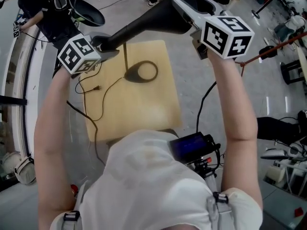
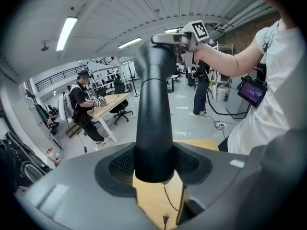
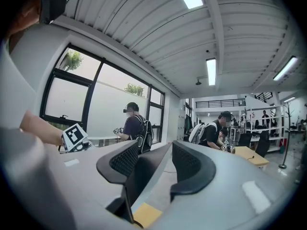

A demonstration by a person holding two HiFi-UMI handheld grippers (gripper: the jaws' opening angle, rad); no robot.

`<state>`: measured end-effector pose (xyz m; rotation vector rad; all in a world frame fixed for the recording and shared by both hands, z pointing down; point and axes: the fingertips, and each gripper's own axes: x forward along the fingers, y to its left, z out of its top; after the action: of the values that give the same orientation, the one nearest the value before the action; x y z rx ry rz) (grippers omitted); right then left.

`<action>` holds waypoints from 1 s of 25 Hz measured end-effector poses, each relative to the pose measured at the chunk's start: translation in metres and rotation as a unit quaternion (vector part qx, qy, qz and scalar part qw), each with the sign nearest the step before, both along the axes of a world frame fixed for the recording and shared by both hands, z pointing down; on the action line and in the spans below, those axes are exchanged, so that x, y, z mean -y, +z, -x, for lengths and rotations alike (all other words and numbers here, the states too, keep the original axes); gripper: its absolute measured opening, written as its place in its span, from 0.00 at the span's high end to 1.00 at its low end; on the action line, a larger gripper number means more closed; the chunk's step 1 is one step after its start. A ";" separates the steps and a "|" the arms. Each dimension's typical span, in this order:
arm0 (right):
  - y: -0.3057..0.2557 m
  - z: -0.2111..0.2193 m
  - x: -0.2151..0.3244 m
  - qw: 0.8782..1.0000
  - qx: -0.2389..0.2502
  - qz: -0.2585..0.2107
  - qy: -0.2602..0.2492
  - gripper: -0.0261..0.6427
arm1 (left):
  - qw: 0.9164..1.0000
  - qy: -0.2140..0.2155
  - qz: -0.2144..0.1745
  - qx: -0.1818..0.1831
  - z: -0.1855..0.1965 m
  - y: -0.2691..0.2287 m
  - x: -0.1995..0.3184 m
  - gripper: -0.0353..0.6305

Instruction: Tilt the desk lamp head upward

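A black desk lamp stands with its ring base (image 1: 142,72) on a small wooden table (image 1: 144,114). Its thick arm (image 1: 144,25) rises steeply toward me. My left gripper (image 1: 106,46) is shut on the lower arm; in the left gripper view the arm (image 2: 153,128) fills the gap between both pads of the left gripper (image 2: 153,169). My right gripper (image 1: 189,18) is at the top, shut on the lamp head (image 1: 180,6). In the right gripper view the flat head (image 3: 144,176) lies slanted between the jaws of the right gripper (image 3: 151,169). The head (image 2: 165,38) looks roughly level.
The lamp's cord (image 1: 103,97) trails over the table's left side, its plug (image 2: 165,219) loose. A black chair (image 1: 88,11) is behind the table. A screen device (image 1: 192,145) hangs at my chest. Several people work at desks (image 2: 108,102) further off; stands and gear line the right (image 1: 288,71).
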<state>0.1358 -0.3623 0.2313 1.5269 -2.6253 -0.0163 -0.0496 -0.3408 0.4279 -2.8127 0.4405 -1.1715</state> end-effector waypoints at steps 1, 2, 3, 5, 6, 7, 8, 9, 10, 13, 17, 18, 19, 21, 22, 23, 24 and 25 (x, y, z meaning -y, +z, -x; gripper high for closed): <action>0.000 0.000 -0.001 1.000 -0.002 -0.001 0.000 0.62 | 1.000 0.001 0.002 -0.001 -0.002 0.002 -0.001 0.62; 0.000 0.000 -0.001 1.000 -0.003 -0.001 0.000 0.62 | 1.000 0.001 0.003 -0.002 -0.003 0.003 -0.001 0.62; -0.001 0.001 -0.001 1.000 -0.004 -0.002 -0.001 0.62 | 1.000 0.002 0.004 -0.004 -0.004 0.004 -0.001 0.62; -0.003 0.002 0.000 1.000 -0.006 -0.003 -0.001 0.62 | 1.000 0.003 0.006 -0.004 -0.004 0.004 0.000 0.62; -0.004 0.003 0.000 1.000 -0.008 -0.003 0.000 0.62 | 1.000 0.004 0.007 -0.003 -0.004 0.004 0.001 0.62; -0.005 0.003 0.001 1.000 -0.009 -0.003 0.000 0.62 | 1.000 0.004 0.007 -0.003 -0.005 0.003 0.002 0.62; -0.007 0.003 0.002 1.000 -0.010 -0.005 0.001 0.62 | 1.000 0.004 0.007 -0.004 -0.005 0.003 0.003 0.62; -0.009 0.003 0.002 1.000 -0.012 -0.007 0.001 0.62 | 1.000 0.004 0.007 -0.005 -0.007 0.003 0.004 0.62; -0.010 0.004 0.002 1.000 -0.014 -0.010 0.000 0.62 | 1.000 0.003 0.007 -0.007 -0.008 0.003 0.004 0.62; -0.013 0.005 -0.003 1.000 -0.024 -0.013 -0.004 0.62 | 1.000 0.002 0.015 -0.011 -0.015 0.008 -0.001 0.62; -0.017 0.009 -0.004 0.999 -0.039 -0.023 -0.008 0.63 | 1.000 0.004 0.017 -0.015 -0.021 0.013 -0.001 0.62; -0.018 0.010 -0.004 0.999 -0.042 -0.025 -0.008 0.63 | 1.000 0.005 0.017 -0.016 -0.021 0.014 0.000 0.62; -0.020 0.012 -0.004 0.999 -0.044 -0.027 -0.008 0.63 | 1.000 0.005 0.018 -0.016 -0.021 0.015 0.000 0.62; -0.022 0.016 -0.005 0.998 -0.049 -0.031 -0.008 0.63 | 1.000 0.006 0.021 -0.018 -0.021 0.016 0.000 0.62; -0.023 0.018 -0.006 0.998 -0.051 -0.034 -0.009 0.63 | 1.000 0.007 0.021 -0.019 -0.021 0.016 0.000 0.62; -0.025 0.020 -0.006 0.998 -0.053 -0.037 -0.009 0.63 | 1.000 0.007 0.022 -0.021 -0.021 0.017 0.000 0.62; -0.026 0.022 -0.007 0.998 -0.055 -0.040 -0.010 0.63 | 0.999 0.007 0.022 -0.022 -0.022 0.018 0.000 0.62; -0.027 0.023 -0.007 0.997 -0.057 -0.043 -0.010 0.63 | 0.999 0.007 0.022 -0.023 -0.022 0.018 0.000 0.62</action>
<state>0.1125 -0.3549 0.2040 1.4788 -2.5799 -0.2136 -0.0271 -0.3412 0.4461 -2.8814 0.4015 -1.1285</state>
